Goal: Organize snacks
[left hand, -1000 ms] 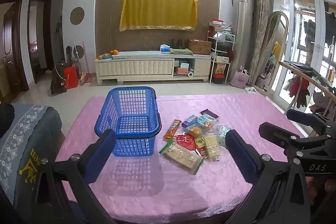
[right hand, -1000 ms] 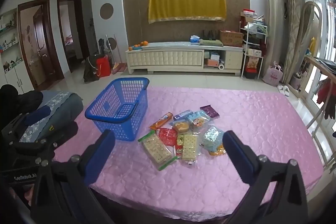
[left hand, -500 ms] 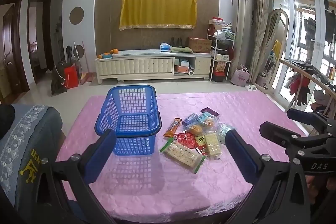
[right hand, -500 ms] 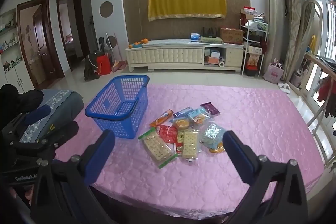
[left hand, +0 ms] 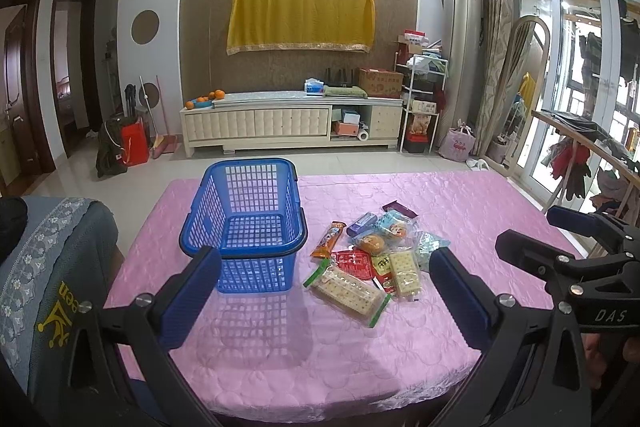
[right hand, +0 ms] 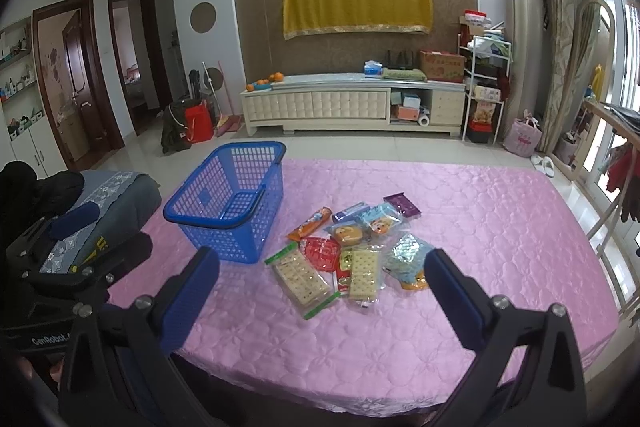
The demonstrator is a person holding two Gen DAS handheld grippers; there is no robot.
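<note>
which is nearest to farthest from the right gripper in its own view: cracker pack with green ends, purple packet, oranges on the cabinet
From the right gripper:
1. Cracker pack: just ahead, near edge of the snack pile.
2. Purple packet: far side of the pile, slightly right.
3. Oranges: across the room on the cabinet, left end.

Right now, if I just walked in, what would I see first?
Probably the bright blue basket, standing with nothing in it on the pink tablecloth. Just right of it lies a jumble of snack packets, and a yellow cloth hangs on the far wall.
</note>
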